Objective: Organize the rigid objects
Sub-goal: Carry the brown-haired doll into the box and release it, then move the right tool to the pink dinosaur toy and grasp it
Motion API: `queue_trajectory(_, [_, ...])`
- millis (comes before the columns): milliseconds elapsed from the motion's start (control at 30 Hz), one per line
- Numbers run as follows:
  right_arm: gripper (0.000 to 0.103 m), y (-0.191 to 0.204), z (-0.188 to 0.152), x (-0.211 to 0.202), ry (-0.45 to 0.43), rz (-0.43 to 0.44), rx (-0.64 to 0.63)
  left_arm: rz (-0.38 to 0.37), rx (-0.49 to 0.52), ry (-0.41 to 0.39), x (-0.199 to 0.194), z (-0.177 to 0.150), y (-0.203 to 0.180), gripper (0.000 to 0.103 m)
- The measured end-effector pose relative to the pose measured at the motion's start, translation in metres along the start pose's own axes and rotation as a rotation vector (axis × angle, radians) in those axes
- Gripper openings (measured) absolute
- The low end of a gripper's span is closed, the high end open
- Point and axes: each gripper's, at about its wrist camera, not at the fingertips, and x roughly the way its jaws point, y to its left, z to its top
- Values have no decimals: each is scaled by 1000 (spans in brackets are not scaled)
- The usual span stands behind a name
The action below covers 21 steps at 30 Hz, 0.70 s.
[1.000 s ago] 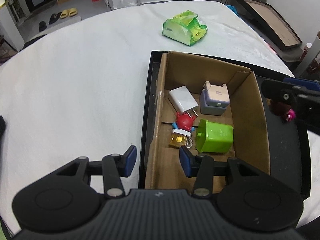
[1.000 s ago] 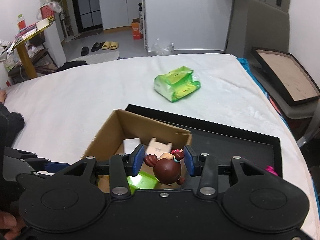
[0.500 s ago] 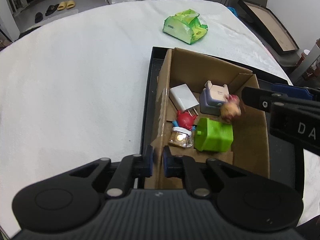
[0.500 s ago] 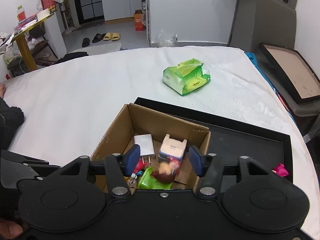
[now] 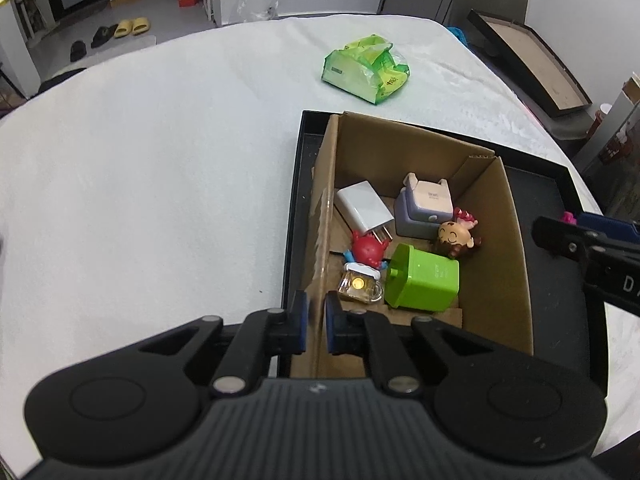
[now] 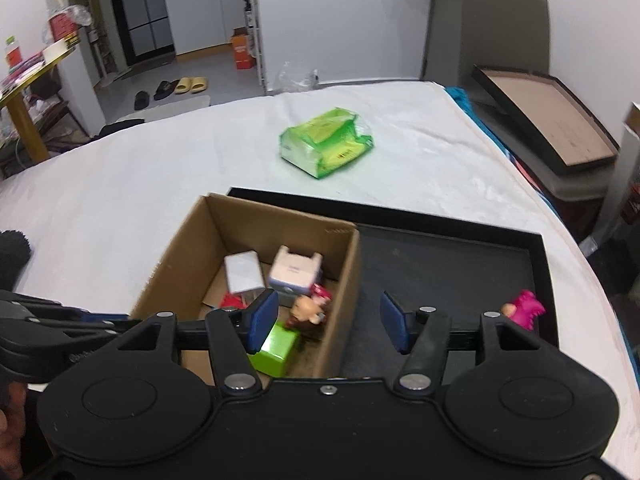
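Steadying: left hand-held gripper [image 5: 316, 326] clamped on the cardboard box [image 5: 516, 248] wall. Right hand-held gripper [image 6: 328, 322] parted, empty, jaws just opened; doll figure [image 5: 456, 236] lies in the box. Step: one toy delivered. Next, likely: pink toy [image 6: 524, 312] on the black tray [image 6: 452, 264].

Box holds six items; tray, one.

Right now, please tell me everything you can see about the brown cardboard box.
The cardboard box is plain brown corrugated card, open at the top, and stands upright in the left part of a black tray. Small items lie on its floor, among them a green block and a doll figure. The left gripper is shut on its near left wall.
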Motion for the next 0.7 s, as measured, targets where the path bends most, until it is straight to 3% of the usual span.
queue_trajectory(700, [58, -53, -35, 2, 4, 27, 104, 103, 42, -21, -5, 0, -19, 9])
